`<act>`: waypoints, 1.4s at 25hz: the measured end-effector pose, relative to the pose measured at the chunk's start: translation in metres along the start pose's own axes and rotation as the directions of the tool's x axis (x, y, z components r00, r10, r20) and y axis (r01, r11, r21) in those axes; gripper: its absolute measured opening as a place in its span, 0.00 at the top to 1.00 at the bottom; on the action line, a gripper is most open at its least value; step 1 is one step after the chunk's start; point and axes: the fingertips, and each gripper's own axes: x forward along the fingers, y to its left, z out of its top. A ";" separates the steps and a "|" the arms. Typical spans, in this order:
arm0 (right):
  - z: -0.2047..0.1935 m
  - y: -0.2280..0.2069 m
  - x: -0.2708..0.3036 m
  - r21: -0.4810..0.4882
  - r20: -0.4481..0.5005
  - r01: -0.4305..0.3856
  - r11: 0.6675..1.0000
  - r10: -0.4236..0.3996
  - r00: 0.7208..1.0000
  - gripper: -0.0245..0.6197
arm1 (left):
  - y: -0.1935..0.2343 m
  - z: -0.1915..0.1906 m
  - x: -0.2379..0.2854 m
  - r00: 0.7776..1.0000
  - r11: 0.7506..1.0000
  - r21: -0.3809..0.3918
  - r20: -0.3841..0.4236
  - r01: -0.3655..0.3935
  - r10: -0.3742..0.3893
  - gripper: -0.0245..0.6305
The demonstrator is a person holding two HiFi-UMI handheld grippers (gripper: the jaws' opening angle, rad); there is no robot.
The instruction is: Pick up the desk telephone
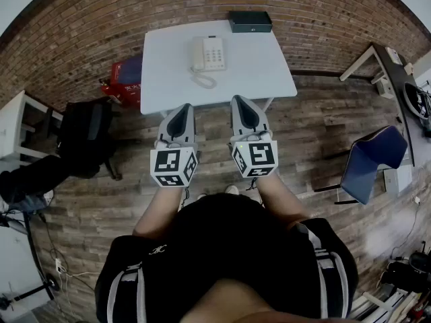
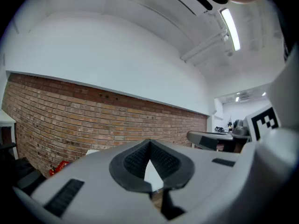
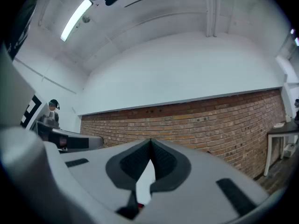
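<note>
A cream desk telephone (image 1: 209, 54) lies on the white table (image 1: 269, 73), handset on its left side and its coiled cord (image 1: 203, 81) trailing toward me. My left gripper (image 1: 181, 107) and right gripper (image 1: 240, 99) are held level side by side at the table's near edge, short of the phone. Both are shut with nothing between the jaws. In the left gripper view the closed tips (image 2: 149, 142) point at the brick wall, with a sliver of white table behind them. The right gripper view shows the same closed tips (image 3: 150, 140). The phone is hidden in both gripper views.
A dark box (image 1: 250, 21) sits at the table's far edge. A red box (image 1: 128, 79) lies on the floor left of the table, near a black bag (image 1: 84, 136). A blue chair (image 1: 374, 159) stands at the right. A brick wall (image 2: 70, 111) runs behind the table.
</note>
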 end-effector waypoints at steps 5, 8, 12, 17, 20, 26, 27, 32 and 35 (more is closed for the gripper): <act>0.002 -0.002 0.002 0.012 -0.002 -0.014 1.000 0.014 1.000 0.96 | -0.003 -0.001 0.004 1.000 1.000 0.003 -0.009 0.000 0.000 0.96; 0.002 -0.004 0.002 0.033 0.008 -0.023 0.999 0.023 1.000 0.96 | -0.007 -0.001 0.005 1.000 1.000 0.021 -0.013 0.001 -0.001 0.96; 0.003 -0.011 -0.003 0.077 0.025 -0.030 0.997 0.028 0.999 0.96 | -0.010 -0.004 0.010 1.000 0.999 0.030 -0.026 -0.015 0.015 0.96; -0.001 -0.026 -0.008 0.088 0.023 -0.037 0.995 0.035 0.999 0.96 | -0.018 -0.014 0.018 0.998 0.999 -0.001 -0.048 -0.048 0.048 0.96; -0.006 -0.035 -0.014 0.086 0.020 -0.049 0.995 0.048 0.999 0.96 | -0.030 -0.022 0.021 0.997 0.998 -0.005 -0.057 -0.055 0.054 0.96; -0.010 -0.049 -0.024 0.081 0.018 -0.079 0.994 0.078 0.997 0.96 | -0.057 -0.026 0.023 0.997 0.998 0.014 -0.051 -0.060 0.060 0.96; -0.009 -0.051 -0.024 0.081 0.018 -0.083 0.993 0.081 0.997 0.96 | -0.060 -0.026 0.024 0.997 0.998 0.016 -0.052 -0.060 0.061 0.96; -0.009 -0.060 -0.019 0.086 0.033 -0.102 0.991 0.099 0.995 0.96 | -0.064 -0.024 0.032 0.996 0.997 0.027 -0.043 -0.076 0.077 0.96; -0.011 -0.063 -0.012 0.085 0.033 -0.109 0.990 0.107 0.994 0.96 | -0.060 -0.026 0.039 0.996 0.996 0.020 -0.040 -0.085 0.086 0.96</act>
